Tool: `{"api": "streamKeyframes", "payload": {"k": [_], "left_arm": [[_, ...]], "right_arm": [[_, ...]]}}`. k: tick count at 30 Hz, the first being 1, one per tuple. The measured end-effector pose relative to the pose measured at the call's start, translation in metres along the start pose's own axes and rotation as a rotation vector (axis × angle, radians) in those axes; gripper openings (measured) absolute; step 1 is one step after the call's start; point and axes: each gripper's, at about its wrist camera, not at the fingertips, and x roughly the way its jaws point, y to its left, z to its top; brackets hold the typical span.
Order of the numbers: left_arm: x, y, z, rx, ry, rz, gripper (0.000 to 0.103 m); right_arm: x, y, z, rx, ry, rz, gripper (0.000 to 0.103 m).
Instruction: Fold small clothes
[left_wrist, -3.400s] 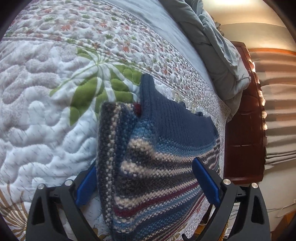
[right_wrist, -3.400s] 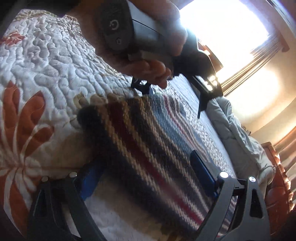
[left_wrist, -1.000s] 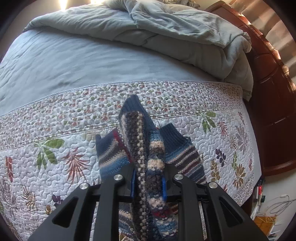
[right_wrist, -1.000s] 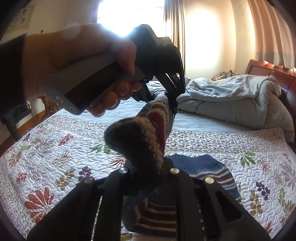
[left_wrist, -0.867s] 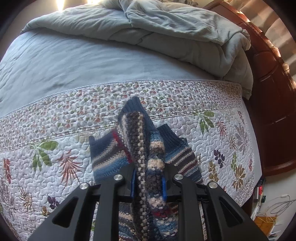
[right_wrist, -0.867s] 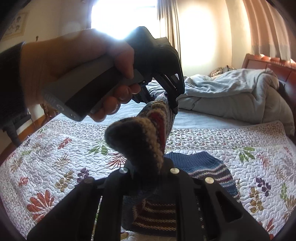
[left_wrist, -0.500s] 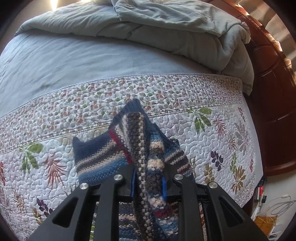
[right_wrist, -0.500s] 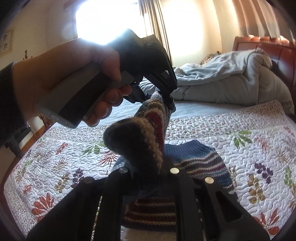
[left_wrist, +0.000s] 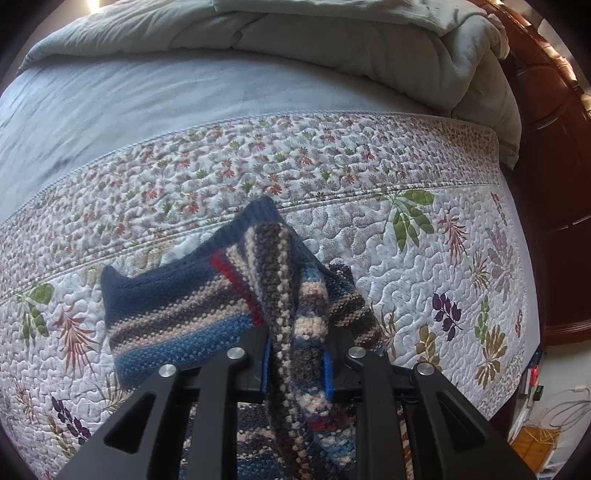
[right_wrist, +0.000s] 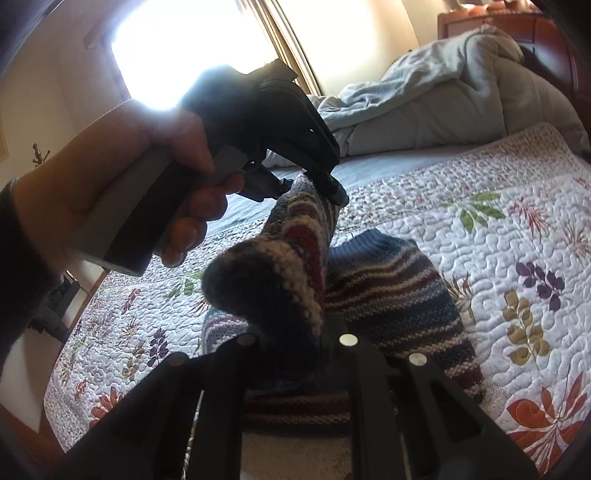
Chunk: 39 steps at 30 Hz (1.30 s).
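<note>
— Bedding is seen first: a floral quilt (left_wrist: 424, 258) is spread across the near part of the bed, with a rumpled grey duvet (left_wrist: 369, 40) heaped at the far end beside a dark wooden headboard (left_wrist: 546, 166).

— And the garment?

— A small striped knit sweater (left_wrist: 177, 314) is held up over the quilt. Its lower part is draped on the quilt, while one raised edge is stretched between the two tools.

— How are the tools set?

— The left gripper (left_wrist: 297, 363) is clamped on a bunched fold of the knit, blue pads pressed against it from both sides. The right gripper (right_wrist: 295, 341) is closed tight on the other end of that edge. In the right wrist view, the left hand (right_wrist: 122, 184) is seen wrapped around its tool's handle.
</note>
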Motion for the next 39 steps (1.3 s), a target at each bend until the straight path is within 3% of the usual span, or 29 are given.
{"api": "streamKeyframes", "payload": {"k": [6, 14, 18, 21, 24, 26, 28, 33, 36, 39], "left_arm": [[0.024, -0.018, -0.006, 0.025, 0.027, 0.028, 0.02], [0.059, -0.03, -0.009, 0.03, 0.055, 0.073, 0.022], [0.066, -0.032, -0.011, 0.029, 0.03, 0.048, 0.034], [0.06, -0.033, -0.012, 0.037, 0.005, 0.009, 0.064], [0.04, -0.032, -0.014, 0.048, -0.035, -0.031, 0.072], [0.02, -0.023, -0.018, 0.033, -0.076, -0.065, 0.073], [-0.007, -0.01, -0.032, 0.026, -0.134, -0.118, 0.08], [-0.052, 0.04, -0.111, 0.065, -0.251, -0.186, 0.082], [-0.061, 0.076, -0.153, 0.035, -0.271, -0.219, 0.082], [-0.058, 0.104, -0.179, 0.001, -0.264, -0.23, 0.082]], "right_arm": [[-0.002, -0.024, -0.013, 0.032, 0.042, 0.01, 0.011], [0.01, -0.065, -0.025, 0.179, 0.11, 0.093, 0.012], [0.015, -0.077, -0.028, 0.243, 0.135, 0.138, 0.012], [0.016, -0.081, -0.031, 0.262, 0.151, 0.156, 0.013], [0.018, -0.09, -0.036, 0.297, 0.175, 0.164, 0.022], [0.017, -0.098, -0.039, 0.33, 0.187, 0.167, 0.043], [0.014, -0.107, -0.04, 0.365, 0.191, 0.177, 0.058], [-0.005, -0.137, -0.033, 0.44, 0.171, 0.221, 0.063], [-0.014, -0.151, -0.017, 0.481, 0.152, 0.286, 0.064], [0.007, -0.154, 0.0, 0.493, 0.246, 0.324, 0.074]]}}
